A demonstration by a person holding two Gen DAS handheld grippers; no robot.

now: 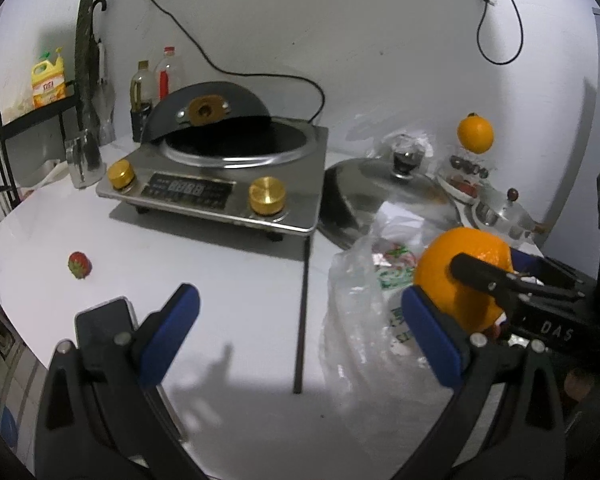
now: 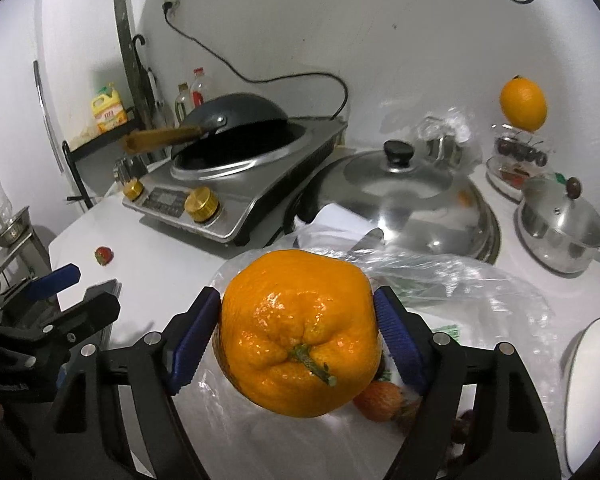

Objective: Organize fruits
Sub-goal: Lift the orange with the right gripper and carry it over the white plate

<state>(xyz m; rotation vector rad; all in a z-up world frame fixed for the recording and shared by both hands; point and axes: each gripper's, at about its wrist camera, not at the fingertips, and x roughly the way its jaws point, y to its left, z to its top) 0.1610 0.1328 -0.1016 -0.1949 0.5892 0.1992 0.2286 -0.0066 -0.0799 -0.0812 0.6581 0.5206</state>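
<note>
My right gripper [image 2: 298, 336] is shut on a large orange [image 2: 300, 332] and holds it above a clear plastic bag [image 2: 452, 284]; the same orange [image 1: 466, 276] shows at the right of the left wrist view. More fruit [image 2: 380, 400] lies in the bag under it. My left gripper [image 1: 300, 332] is open and empty above the white table [image 1: 220, 272]. A strawberry [image 1: 79, 265] lies alone on the table to the left; it also shows in the right wrist view [image 2: 104, 255]. A lemon [image 1: 475, 133] sits on a container of cherries at the back right.
An induction cooker [image 1: 216, 184] with a tilted wok stands at the back. A large steel lid [image 1: 388, 196] and a small steel pot [image 2: 560, 232] lie to the right. A white bowl [image 2: 592, 392] sits at the right edge. Bottles and a glass stand at the back left.
</note>
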